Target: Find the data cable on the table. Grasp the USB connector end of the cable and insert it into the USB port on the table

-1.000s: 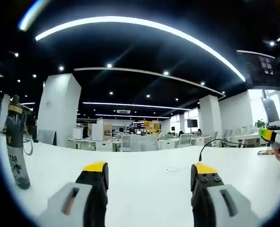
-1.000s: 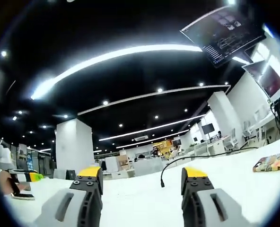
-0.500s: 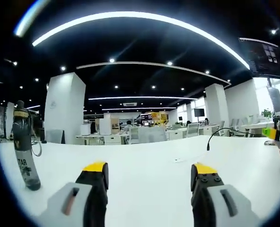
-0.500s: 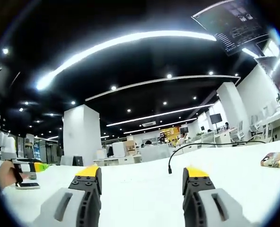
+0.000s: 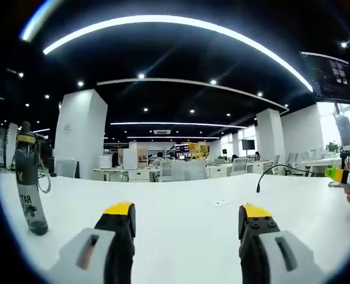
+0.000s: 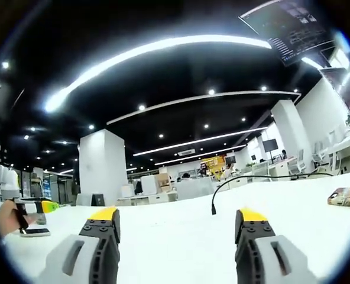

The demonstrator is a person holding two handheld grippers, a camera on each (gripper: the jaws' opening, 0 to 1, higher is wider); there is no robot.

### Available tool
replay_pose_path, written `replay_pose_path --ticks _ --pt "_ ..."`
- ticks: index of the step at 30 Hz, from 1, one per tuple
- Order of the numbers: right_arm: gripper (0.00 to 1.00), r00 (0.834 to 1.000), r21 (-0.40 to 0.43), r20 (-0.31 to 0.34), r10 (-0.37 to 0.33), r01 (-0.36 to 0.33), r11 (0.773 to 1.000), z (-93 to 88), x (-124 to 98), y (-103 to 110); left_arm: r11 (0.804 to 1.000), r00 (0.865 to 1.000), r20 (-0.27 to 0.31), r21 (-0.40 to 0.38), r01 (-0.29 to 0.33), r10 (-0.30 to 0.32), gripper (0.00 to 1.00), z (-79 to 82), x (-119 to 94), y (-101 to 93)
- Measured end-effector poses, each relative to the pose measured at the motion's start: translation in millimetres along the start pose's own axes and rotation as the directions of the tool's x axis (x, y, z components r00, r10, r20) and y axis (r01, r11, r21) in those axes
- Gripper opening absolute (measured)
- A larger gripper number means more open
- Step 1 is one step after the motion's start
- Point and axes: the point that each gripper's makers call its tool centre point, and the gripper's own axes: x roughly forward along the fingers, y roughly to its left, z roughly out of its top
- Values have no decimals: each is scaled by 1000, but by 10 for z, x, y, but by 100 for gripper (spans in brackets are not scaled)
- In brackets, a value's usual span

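The left gripper (image 5: 187, 210) has its yellow-tipped black jaws spread wide and empty, low over the white table (image 5: 163, 192). The thin black data cable (image 5: 274, 170) sits beyond the right jaw tip. Its connector end (image 5: 258, 189) points down at the tabletop, and the cord arches up from it and runs off to the right. A dark plastic bottle (image 5: 29, 177) stands upright well out past the left jaw.

The right gripper (image 6: 178, 214) is likewise released and empty. In its view the cable's downward-pointing end lies beyond the gap, nearer the right jaw, with the cord sweeping right. A phone in a colourful case (image 6: 346, 196) lies flat, far right of that jaw.
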Motion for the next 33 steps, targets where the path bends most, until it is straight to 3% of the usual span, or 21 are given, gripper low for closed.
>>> replay_pose_path --ticks 11,33 --pt "80 1000 33 20 -8 8 999 41 -18 -45 1000 999 -31 10 18 -17 71 -72 28 -61" --pt "80 1000 15 11 3 -3 1000 30 -37 -19 999 999 -28 -24 30 -31 70 -86 0 -108"
